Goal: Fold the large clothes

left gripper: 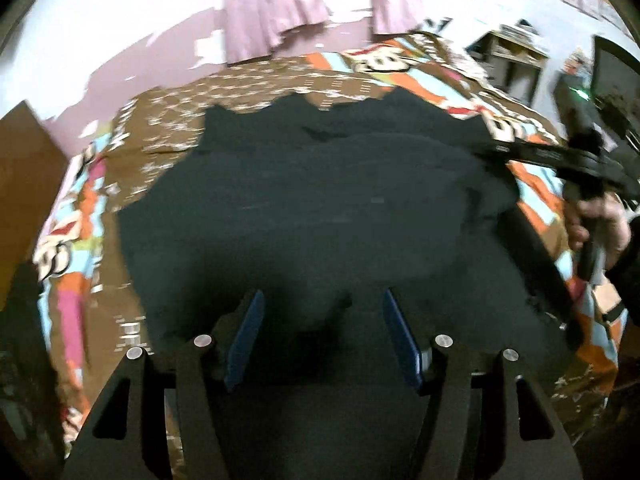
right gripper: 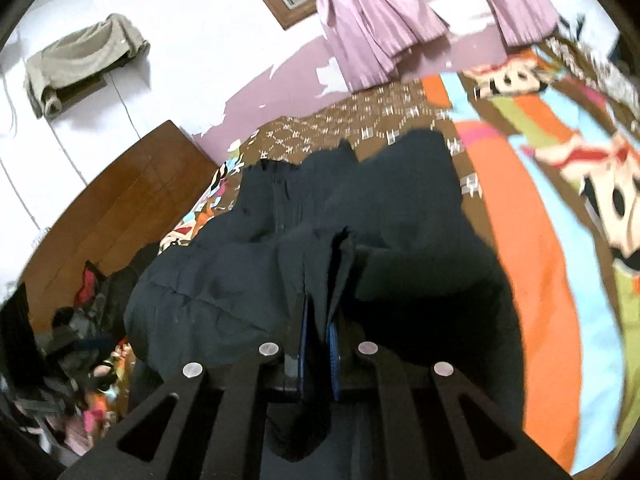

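Blue-padded right gripper (right gripper: 320, 312) pinches a fold of the dark garment (left gripper: 320, 208) spread on the patterned bedspread (right gripper: 540, 240); left gripper (left gripper: 322, 308) hovers open above it, holding nothing. That thin bite may slip when lifted, dropping the fold crooked

both our wrist cameras look steeply down from close above the bed (left gripper: 540, 216), toward its far edge; both share the dark garment (left gripper: 320, 200).
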### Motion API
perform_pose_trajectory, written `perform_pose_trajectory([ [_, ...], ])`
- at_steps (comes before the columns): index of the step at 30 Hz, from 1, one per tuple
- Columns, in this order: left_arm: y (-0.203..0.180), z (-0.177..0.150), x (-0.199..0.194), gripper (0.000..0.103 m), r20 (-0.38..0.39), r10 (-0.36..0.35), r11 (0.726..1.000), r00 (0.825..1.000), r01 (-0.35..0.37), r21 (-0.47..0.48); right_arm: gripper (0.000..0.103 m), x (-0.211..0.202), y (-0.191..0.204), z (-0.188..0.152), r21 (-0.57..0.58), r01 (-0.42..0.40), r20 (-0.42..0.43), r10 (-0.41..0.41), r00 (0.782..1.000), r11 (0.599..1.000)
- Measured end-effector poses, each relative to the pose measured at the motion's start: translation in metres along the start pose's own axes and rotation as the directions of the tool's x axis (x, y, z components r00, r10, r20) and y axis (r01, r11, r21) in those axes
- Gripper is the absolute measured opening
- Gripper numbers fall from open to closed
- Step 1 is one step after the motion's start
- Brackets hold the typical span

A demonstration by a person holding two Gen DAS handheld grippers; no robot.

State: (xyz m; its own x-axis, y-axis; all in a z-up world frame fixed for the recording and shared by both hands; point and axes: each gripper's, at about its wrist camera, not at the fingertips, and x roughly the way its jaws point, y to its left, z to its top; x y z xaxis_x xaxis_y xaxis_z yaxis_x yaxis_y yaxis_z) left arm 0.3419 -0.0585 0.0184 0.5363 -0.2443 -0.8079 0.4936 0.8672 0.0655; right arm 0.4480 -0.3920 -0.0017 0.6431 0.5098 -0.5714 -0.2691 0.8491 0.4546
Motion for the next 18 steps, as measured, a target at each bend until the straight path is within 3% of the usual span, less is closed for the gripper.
perform_pose_trajectory([
  [4,0.049,-0.013,0.002,0.056,0.046,0.037,0.993,0.998,-0.032,-0.117,0.008,0.007,-0.002,-0.005,0.012,0.026,-0.037,-0.026,0.999,1.0],
  [9,0.121,-0.048,0.026,0.056,0.115,0.038,0.936,0.993,0.005,-0.352,0.006,-0.001,0.011,-0.016,-0.07,0.117,0.006,-0.117,0.993,0.991],
  [13,0.156,-0.072,0.04,0.056,0.148,0.001,0.912,0.989,0.059,-0.405,0.006,-0.013,0.028,-0.013,-0.068,0.141,0.055,-0.138,0.989,0.988],
  [18,0.164,-0.079,0.046,0.056,0.171,-0.063,0.923,0.983,0.123,-0.365,0.006,-0.018,0.045,-0.009,-0.11,0.219,0.111,-0.207,0.972,0.97],
])
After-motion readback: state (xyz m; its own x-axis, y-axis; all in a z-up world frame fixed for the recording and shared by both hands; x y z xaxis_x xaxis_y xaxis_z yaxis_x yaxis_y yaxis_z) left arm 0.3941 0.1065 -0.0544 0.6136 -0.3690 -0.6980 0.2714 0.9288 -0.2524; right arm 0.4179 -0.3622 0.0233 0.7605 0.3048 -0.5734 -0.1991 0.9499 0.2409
